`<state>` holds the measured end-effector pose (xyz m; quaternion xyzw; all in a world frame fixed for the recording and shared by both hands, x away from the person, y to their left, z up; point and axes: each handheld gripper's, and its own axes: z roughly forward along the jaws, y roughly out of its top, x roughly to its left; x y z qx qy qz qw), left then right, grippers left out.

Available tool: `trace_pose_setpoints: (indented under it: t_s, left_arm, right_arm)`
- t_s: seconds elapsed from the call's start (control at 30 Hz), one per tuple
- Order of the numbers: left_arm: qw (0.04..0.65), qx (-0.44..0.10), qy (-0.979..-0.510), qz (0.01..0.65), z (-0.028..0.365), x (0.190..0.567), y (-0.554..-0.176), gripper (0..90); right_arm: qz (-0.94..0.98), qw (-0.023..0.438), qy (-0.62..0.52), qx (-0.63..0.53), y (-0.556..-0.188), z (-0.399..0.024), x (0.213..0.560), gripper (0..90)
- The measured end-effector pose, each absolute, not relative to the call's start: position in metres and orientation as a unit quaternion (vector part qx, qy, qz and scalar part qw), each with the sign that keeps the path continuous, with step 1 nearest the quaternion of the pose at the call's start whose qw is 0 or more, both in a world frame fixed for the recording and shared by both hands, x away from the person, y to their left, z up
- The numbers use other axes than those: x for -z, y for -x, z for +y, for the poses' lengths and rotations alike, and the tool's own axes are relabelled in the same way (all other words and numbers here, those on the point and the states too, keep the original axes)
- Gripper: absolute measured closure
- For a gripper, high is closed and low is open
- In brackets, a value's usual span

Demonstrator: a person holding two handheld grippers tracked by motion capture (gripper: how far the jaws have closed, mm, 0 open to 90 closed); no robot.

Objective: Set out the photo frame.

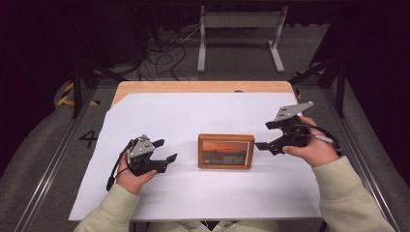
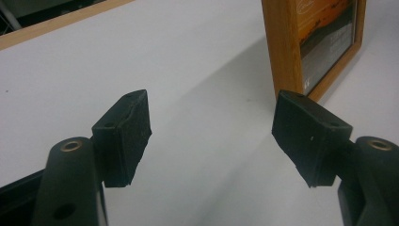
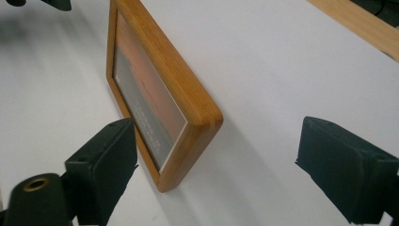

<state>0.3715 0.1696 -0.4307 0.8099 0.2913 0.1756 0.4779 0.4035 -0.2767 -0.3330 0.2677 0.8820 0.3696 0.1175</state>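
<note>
A single wooden picture frame (image 1: 226, 151) lay flat near the middle of the white sheet (image 1: 193, 116), its rounded honey-coloured border enclosing an orange sunset print with a line of small pale lettering too fine to read. It rested between the two grippers, touched by neither. The left gripper (image 1: 164, 151) sat to the frame's left, cradled from below in the person's left hand (image 1: 133, 174), its two black jaws pointing toward the frame and spread wide with only bare sheet between them — released, holding nothing; in the left gripper view the frame's corner (image 2: 310, 47) stood just beyond the right-hand jaw tip. The right gripper (image 1: 264, 136) was held just beside the frame's right edge by the right hand (image 1: 314, 151), tilted so its grey three-cornered plate rose up and away, jaws aimed leftward at the frame. In the right gripper view the frame's near corner (image 3: 188, 127) lay ahead of the gap between the parted jaws, with clear space on either side — open too, gripping nothing. The jaw pads were blocky, matte and dark, slightly rough at the edges. Both cream sleeves (image 1: 348, 198) came in from the bottom of the high view. The sheet was smooth and covered most of a pale wooden tabletop (image 1: 193, 87), whose far strip showed past its edge.
</note>
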Motion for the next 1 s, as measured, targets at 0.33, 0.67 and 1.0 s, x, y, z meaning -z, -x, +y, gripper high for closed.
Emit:
trace_pose_setpoints:
  t_s: [0.33,0.67,1.0]
  left_arm:
    - [0.482,-0.174,-0.805,0.298,0.183,0.431,-0.368,28.5]
    - [0.487,-0.171,-0.804,0.296,0.185,0.431,-0.364,27.6]
    - [0.489,-0.166,-0.804,0.296,0.188,0.433,-0.358,27.3]
  right_arm:
    - [0.85,0.122,-0.306,-0.411,-0.391,-0.298,0.347,4.3]
    - [0.801,0.172,-0.327,-0.471,-0.377,-0.314,0.385,3.9]
    - [0.776,0.201,-0.339,-0.493,-0.365,-0.321,0.416,3.2]
